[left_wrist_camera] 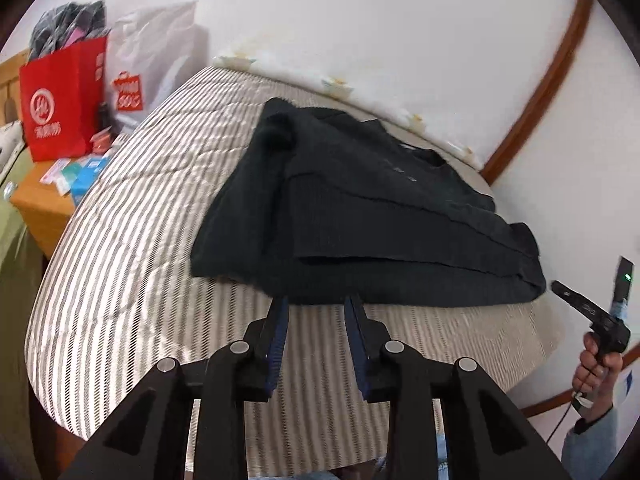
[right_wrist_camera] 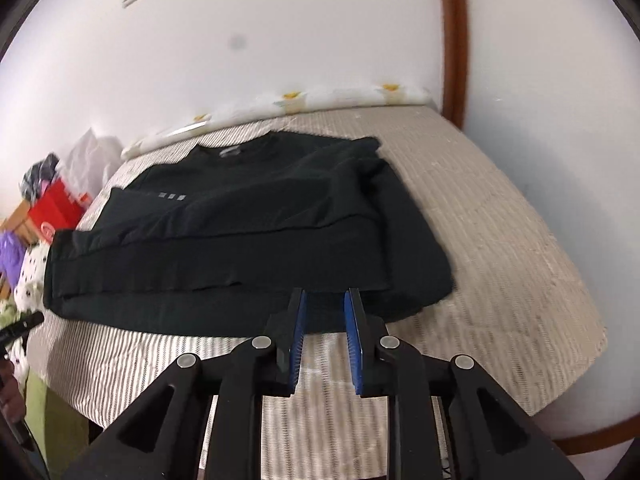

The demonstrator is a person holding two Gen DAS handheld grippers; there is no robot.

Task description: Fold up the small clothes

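A black sweatshirt (left_wrist_camera: 360, 216) lies on the striped bed (left_wrist_camera: 132, 240), sleeves folded in over the body, collar toward the wall. It also shows in the right wrist view (right_wrist_camera: 248, 240). My left gripper (left_wrist_camera: 318, 300) is open and empty, its tips just short of the sweatshirt's near hem. My right gripper (right_wrist_camera: 325, 293) is open and empty, its tips at the near hem toward the right side. The right gripper also shows at the right edge of the left wrist view (left_wrist_camera: 592, 312), held in a hand.
A red paper bag (left_wrist_camera: 64, 100) and a white plastic bag (left_wrist_camera: 156, 56) stand on a wooden nightstand (left_wrist_camera: 40, 204) left of the bed. A white wall runs behind the bed, with a brown wooden trim (right_wrist_camera: 454, 40). A floral pillow edge (right_wrist_camera: 320, 100) lies along the wall.
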